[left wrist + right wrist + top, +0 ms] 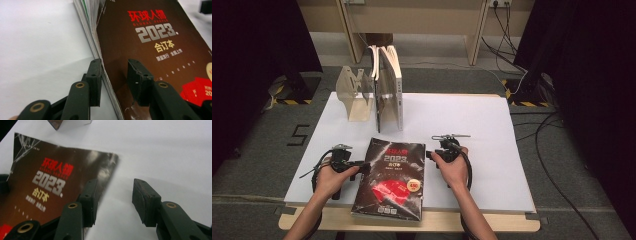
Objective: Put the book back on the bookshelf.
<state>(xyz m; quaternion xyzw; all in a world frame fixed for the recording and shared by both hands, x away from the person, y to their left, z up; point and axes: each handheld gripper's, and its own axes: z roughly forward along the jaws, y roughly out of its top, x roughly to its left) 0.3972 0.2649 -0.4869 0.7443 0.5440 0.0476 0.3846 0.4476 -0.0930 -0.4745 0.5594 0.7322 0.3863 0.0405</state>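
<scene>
Our left gripper (113,75) straddles the book (150,50) edge, jaws parted, not clamped. Our right gripper (113,200) gapes empty at the opposite edge. We should square both before squeezing.

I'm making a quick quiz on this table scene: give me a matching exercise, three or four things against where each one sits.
Things:
1. dark 2023 bound magazine
2. upright books
3. clear acrylic bookend
4. left gripper
5. right gripper

Places:
A. straddling the magazine's left edge, jaws apart
B. standing at the far side of the white tabletop
C. lying flat at the near edge, between both hands
D. just left of the standing books
E. at the magazine's right edge, jaws apart

Pairs: 1-C, 2-B, 3-D, 4-A, 5-E
</scene>
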